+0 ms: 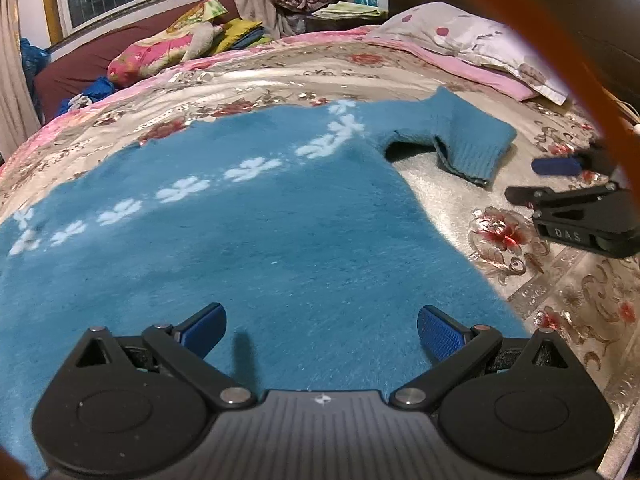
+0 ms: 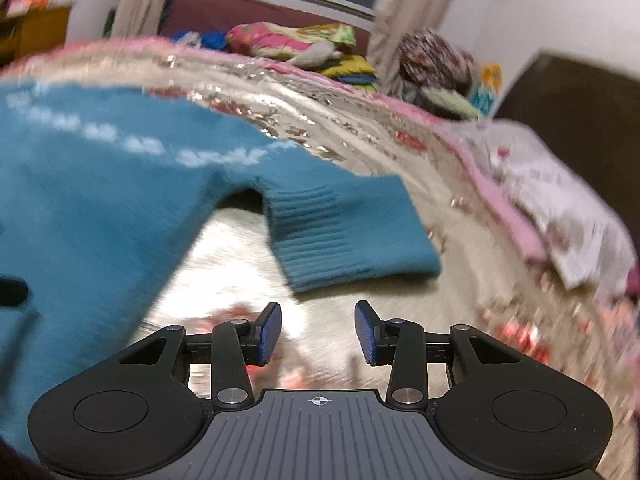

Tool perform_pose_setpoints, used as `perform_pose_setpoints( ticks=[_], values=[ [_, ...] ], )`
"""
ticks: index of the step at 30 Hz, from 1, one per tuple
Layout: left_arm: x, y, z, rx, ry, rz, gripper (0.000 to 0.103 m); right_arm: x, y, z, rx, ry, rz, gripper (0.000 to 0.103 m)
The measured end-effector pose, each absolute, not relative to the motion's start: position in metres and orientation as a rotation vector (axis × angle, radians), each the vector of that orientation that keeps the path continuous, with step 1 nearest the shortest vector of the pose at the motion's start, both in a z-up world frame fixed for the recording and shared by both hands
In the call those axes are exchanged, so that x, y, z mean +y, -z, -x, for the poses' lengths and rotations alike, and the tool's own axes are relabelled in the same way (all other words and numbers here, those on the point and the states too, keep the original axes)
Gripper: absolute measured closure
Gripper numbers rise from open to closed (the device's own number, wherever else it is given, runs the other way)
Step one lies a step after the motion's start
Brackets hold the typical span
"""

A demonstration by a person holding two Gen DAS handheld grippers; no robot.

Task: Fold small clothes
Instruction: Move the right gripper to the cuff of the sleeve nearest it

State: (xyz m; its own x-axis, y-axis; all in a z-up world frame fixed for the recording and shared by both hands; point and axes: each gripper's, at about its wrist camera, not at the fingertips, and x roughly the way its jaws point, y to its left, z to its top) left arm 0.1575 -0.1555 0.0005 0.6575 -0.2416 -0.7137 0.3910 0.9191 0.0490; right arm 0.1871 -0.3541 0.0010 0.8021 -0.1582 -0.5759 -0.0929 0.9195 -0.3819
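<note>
Left wrist view. Left gripper (image 1: 322,334) hangs over the body of the teal sweater (image 1: 240,240), pads spread wide, nothing between them. Sweater lies flat on the floral bedspread (image 1: 520,272), directly under and ahead of this gripper. A row of white flower marks runs diagonally away to the upper right. The sleeve (image 1: 464,140) sticks out ahead and to the right, cuff end pointing right and toward the camera. Right gripper (image 1: 556,180) shows at the right edge, just beside that cuff, over bare bedspread. Beyond: pillow (image 1: 460,40) at the far right, heaps of bedding farther off, window behind.

Right wrist view, blurred. Right gripper (image 2: 318,330) is released, pads partly apart, only bedspread (image 2: 360,152) showing in the gap. The sleeve's ribbed cuff (image 2: 344,236) lies just ahead of the fingertips, not touching. Its long axis runs from the sweater body (image 2: 80,200) at the left out to the right, across the gripper's line rather than along it. Sweater hem edge falls away to the left. Pillow (image 2: 560,200) well off to the right.

Judgement: right hand is the nearer one to the sleeve, and the cuff is the likely next pick, then folding inward over the body. Nothing stands between pads and cuff. Left gripper sits over the landing area and may need to move aside.
</note>
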Motion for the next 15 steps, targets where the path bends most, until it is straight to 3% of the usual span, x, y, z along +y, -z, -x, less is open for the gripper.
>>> perform_pose_setpoints(
  ticks=[15],
  values=[
    [-0.153, 0.017, -0.168, 0.782, 0.394, -0.172, 0.000, -0.352, 0.032, -0.228, 0.567, -0.055, 0.823, 0.065]
  ],
)
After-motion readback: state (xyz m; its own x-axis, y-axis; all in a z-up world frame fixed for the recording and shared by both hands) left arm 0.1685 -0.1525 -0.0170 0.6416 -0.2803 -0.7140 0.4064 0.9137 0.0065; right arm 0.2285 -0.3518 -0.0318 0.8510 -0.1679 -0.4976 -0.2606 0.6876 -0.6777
